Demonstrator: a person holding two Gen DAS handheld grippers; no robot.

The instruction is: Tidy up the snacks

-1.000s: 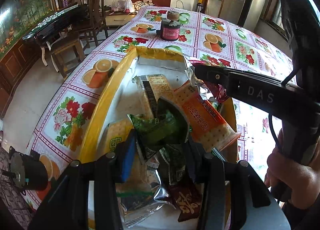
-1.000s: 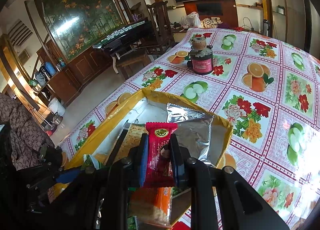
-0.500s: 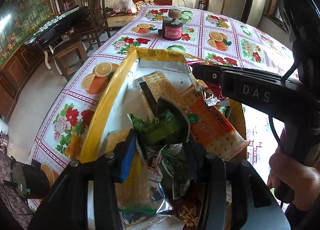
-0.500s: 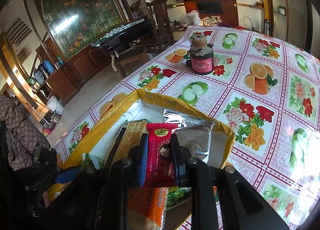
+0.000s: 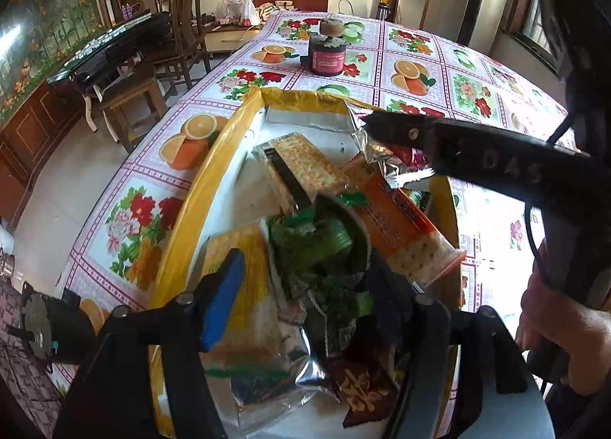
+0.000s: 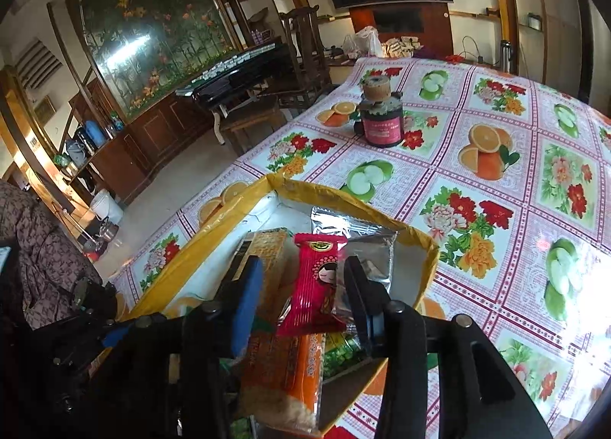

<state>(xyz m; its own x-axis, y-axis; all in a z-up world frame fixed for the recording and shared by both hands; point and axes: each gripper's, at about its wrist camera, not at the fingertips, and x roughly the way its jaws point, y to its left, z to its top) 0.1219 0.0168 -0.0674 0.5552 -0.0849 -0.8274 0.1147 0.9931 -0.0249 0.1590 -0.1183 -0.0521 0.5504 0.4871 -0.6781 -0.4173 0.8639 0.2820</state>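
Observation:
A yellow-rimmed box on the table holds several snack packs: cracker packs, an orange cracker pack, silver foil packs. My left gripper is open over the box; a green snack packet sits between its spread fingers, touching the right one. My right gripper is open above the box; a red snack packet lies between its fingers, apart from the blue pad. The right gripper also shows in the left wrist view.
A dark jar with a pink label stands farther along the fruit-and-flower tablecloth. Wooden chairs and a dark table stand left of the table edge. A hand holds the right gripper's handle.
Both grippers have opened: the right one has let go of the red packet, the left one has widened around the green packet. Both have moved slightly forward over the box.

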